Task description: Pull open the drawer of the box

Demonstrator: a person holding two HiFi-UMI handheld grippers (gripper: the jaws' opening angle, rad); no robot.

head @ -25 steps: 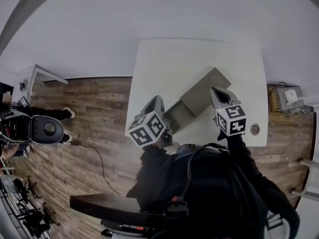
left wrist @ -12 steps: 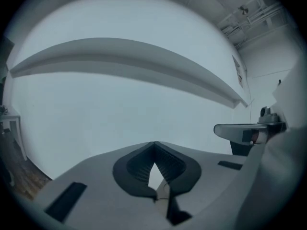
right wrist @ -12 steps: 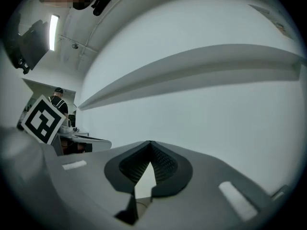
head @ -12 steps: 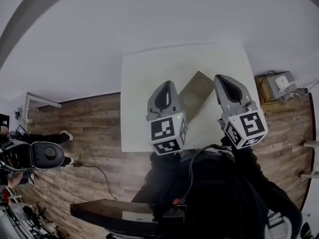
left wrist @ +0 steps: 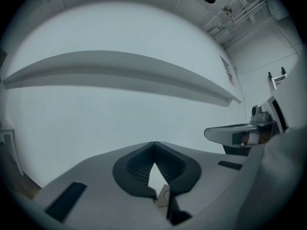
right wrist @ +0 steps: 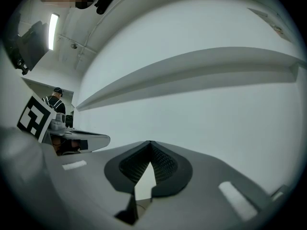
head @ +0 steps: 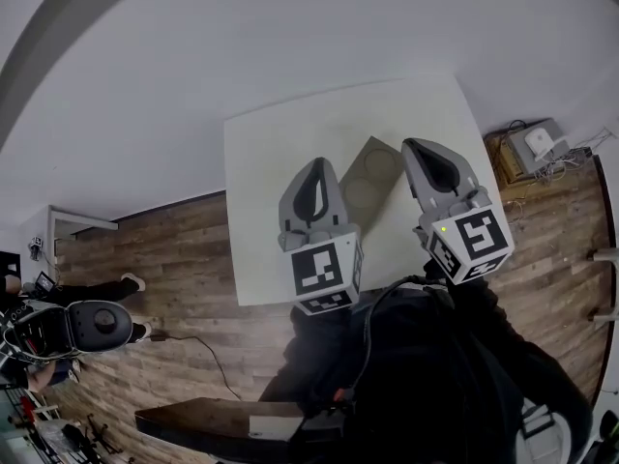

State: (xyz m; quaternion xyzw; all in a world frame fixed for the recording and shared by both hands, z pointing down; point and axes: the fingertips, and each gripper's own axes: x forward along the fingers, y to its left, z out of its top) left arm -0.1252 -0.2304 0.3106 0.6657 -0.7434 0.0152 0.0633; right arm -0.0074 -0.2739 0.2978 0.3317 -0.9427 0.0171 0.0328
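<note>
1. Head view: the box (head: 372, 174) is a flat, tan-grey block with two round outlines on its top. It lies slantwise near the middle of the white tabletop (head: 263, 158), and I cannot tell how its drawer stands.
2. It shows between the two claws, with the left claw (head: 315, 168) at its left edge and the right claw (head: 422, 153) at its right edge.
3. Left gripper view and right gripper view: each claw has its tips pressed together, holds nothing, and points at a pale wall.

It looks like a bare lab or test room: a white table (head: 261, 162) on wood-plank flooring (head: 174, 249), plain white walls (head: 193, 56), exposed ceiling conduits (left wrist: 240, 8), a strip light (right wrist: 52, 25) and cabled gear (head: 535, 146) on the floor.
</note>
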